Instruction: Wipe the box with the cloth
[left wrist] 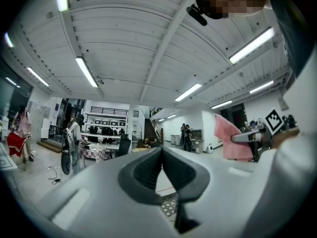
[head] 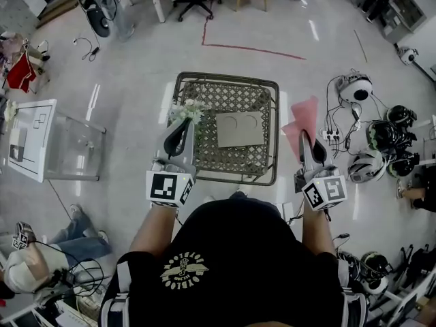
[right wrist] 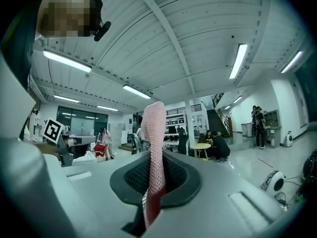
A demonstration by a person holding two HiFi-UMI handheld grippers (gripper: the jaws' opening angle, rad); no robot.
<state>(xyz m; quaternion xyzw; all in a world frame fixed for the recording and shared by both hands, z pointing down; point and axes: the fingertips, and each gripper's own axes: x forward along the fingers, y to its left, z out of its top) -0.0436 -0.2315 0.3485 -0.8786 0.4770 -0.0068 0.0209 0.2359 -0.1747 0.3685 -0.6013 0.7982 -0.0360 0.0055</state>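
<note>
The box (head: 238, 129), flat and grey with two round marks on its top, lay on the dark lattice table (head: 228, 80), a little to the 3 o'clock side of the table's middle. Neither gripper touched it.

The left gripper (head: 181, 132) was at 9 o'clock from the box, and in the head view its tip showed over the table's left edge. A small bunch of white flowers (head: 187, 111) was just beyond the tip, at about 10 o'clock from the box. In the left gripper view the jaws of the left gripper (left wrist: 162, 155) were pressed together with nothing between them, and they pointed up toward the ceiling.

The right gripper (head: 304, 146) was at 3 o'clock from the box, outside the table's right edge. Its jaws were clamped on the pink cloth (head: 302, 122), which stood up from them in a folded point. In the right gripper view the cloth (right wrist: 153, 133) rose as a narrow strip from between the dark pads of the right gripper (right wrist: 154, 178), and a short end hung below them. The cloth was apart from the box.

Farther toward 3 o'clock, several helmets (head: 368, 163) lay on the floor (head: 136, 60) with cables.
</note>
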